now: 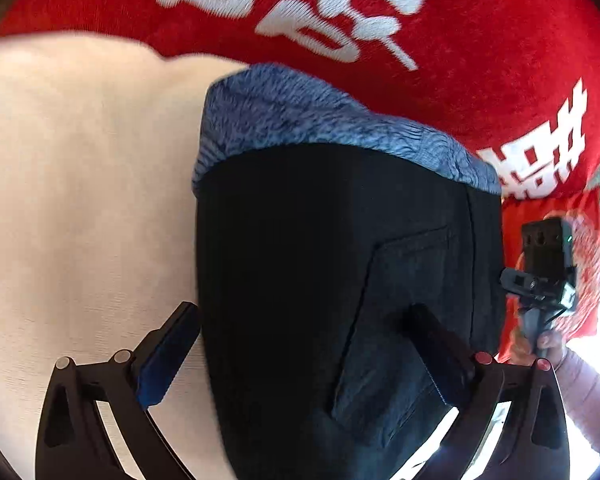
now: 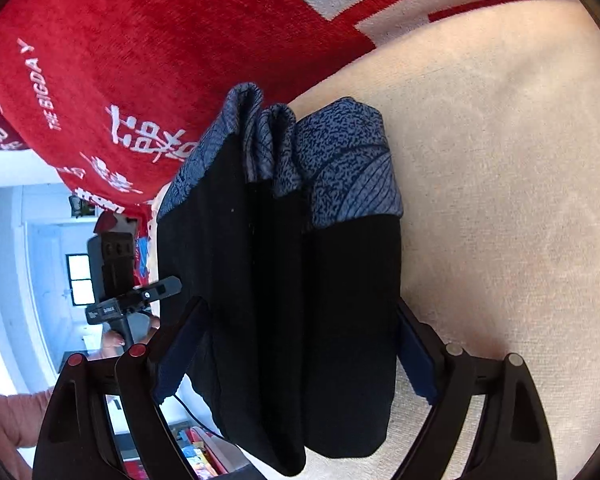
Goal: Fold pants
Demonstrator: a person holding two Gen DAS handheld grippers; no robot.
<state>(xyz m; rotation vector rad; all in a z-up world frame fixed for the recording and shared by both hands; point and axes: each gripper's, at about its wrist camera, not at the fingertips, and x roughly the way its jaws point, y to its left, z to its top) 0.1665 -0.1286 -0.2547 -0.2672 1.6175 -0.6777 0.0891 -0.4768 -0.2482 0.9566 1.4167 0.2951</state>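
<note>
left gripper (image 1: 300, 344) jaws wide, we see black pants (image 1: 324, 280) between them, pads not pressing | right gripper (image 2: 300, 344) wide, straddling pants stack | pants folded on cream surface (image 1: 80, 200) | red blanket (image 1: 460, 60) beyond

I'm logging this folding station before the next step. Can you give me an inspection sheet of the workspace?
Surface: cream cloth, bare beside the garment.
Job's things: black pants with blue patterned waistband, folded into a narrow stack; back pocket faces up.
Clutter: red blanket with white lettering lies behind the pants.
Grippers: left gripper and right gripper each straddle the pants, jaws wide, pads not visibly pressing.
Cables: thin dark cable below the right gripper.
Surroundings: bright room with a window.
</note>
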